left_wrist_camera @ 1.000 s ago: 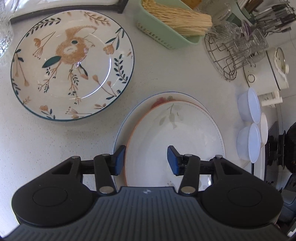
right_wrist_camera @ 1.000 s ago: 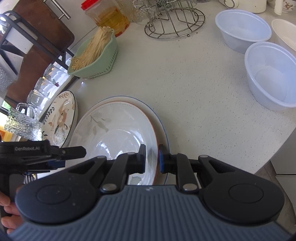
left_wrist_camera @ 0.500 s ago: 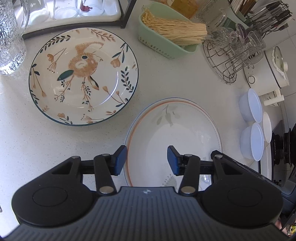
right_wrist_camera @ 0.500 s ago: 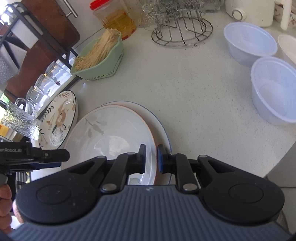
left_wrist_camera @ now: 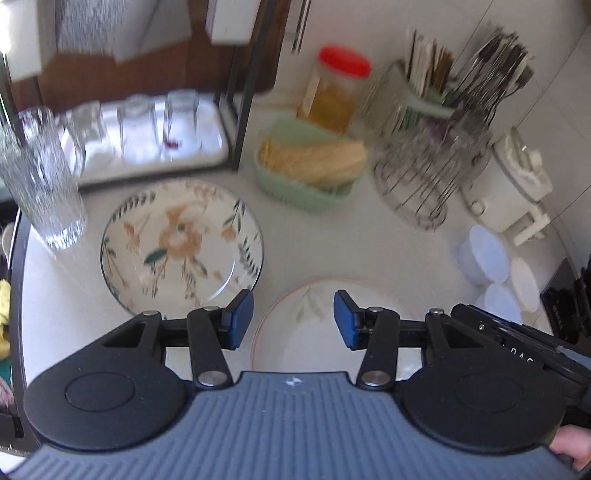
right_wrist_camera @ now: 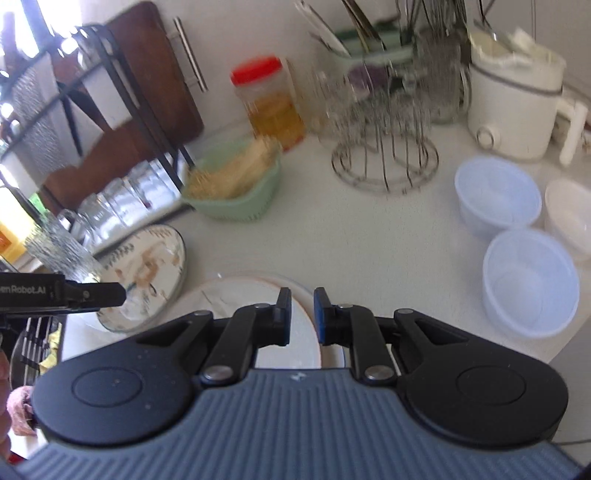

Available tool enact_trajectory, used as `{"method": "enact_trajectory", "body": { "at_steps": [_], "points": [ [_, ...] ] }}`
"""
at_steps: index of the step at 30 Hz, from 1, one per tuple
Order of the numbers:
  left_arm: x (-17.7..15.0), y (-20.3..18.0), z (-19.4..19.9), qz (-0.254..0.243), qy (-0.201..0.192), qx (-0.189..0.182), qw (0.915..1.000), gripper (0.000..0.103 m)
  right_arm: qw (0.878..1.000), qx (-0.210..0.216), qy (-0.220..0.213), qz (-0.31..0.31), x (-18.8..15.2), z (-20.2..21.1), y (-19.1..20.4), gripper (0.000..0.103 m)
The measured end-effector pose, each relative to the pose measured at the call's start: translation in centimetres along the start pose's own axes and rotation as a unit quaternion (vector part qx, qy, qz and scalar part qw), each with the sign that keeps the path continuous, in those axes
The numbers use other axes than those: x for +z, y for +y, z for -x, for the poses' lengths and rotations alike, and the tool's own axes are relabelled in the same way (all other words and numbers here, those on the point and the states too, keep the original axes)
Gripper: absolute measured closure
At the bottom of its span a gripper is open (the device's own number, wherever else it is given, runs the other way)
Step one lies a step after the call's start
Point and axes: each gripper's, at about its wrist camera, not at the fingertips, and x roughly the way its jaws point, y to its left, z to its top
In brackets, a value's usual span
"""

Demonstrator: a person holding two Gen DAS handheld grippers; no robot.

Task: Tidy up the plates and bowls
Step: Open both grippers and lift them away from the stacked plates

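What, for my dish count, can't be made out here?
- Left wrist: orange-rimmed white ceramic plate, near half behind left gripper.
- Right wrist: floral ceramic plate, partly behind ribbed glass tumbler.
- Right wrist: plain white bowl, cut off by right edge.
- Both: cutlery behind metal wire rack, motion-blurred.

Floral plate (left_wrist_camera: pixel 183 245): glazed ceramic, glossy. Two bowls (right_wrist_camera: pixel 530 282): translucent plastic, smooth. Countertop (right_wrist_camera: pixel 369 229): pale speckled, matt. Rack (right_wrist_camera: pixel 386 162): bare wire metal, shiny. Basket (left_wrist_camera: pixel 303 182): green plastic (perforated). Cutting board (right_wrist_camera: pixel 147 74): dark wood. Tumbler (left_wrist_camera: pixel 44 181): textured glass.
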Motion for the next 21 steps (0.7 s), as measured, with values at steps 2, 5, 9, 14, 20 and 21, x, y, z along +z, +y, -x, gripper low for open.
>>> {"method": "enact_trajectory", "body": {
  "at_steps": [2, 5, 9, 14, 20, 21],
  "points": [
    [0.4, -0.8, 1.5, -0.006, -0.023, 0.001, 0.9997, 0.050, 1.000, 0.008, -0.017, 0.003, 0.8, 1.2, 0.1, 0.087],
    [0.7, -1.8, 3.4, -0.012, -0.051, 0.004, 0.9986, 0.050, 0.999, 0.019, -0.038, 0.008, 1.7, 3.0, 0.4, 0.086],
    [0.4, -3.1, 5.6, -0.016, -0.075, 0.001, 0.9971, 0.050, 0.998, 0.031, -0.056, 0.023, 2.1, 4.9, 0.6, 0.086],
    [-0.2, -4.6, 7.2, -0.034, -0.089, 0.012, 0.9954, 0.050, 0.996, 0.050, -0.057, 0.045, 1.6, 6.0, 1.0, 0.086],
    [-1.5, -5.3, 8.1, -0.029, -0.113, 0.037, 0.9925, 0.050, 0.993, 0.071, -0.055, 0.073, 1.2, 5.8, 0.3, 0.086],
    [-1.9, -5.3, 8.1, -0.026, -0.116, 0.042, 0.9920, 0.050, 0.993, 0.074, -0.056, 0.077, 1.2, 5.7, 0.1, 0.086]
  ]
}}
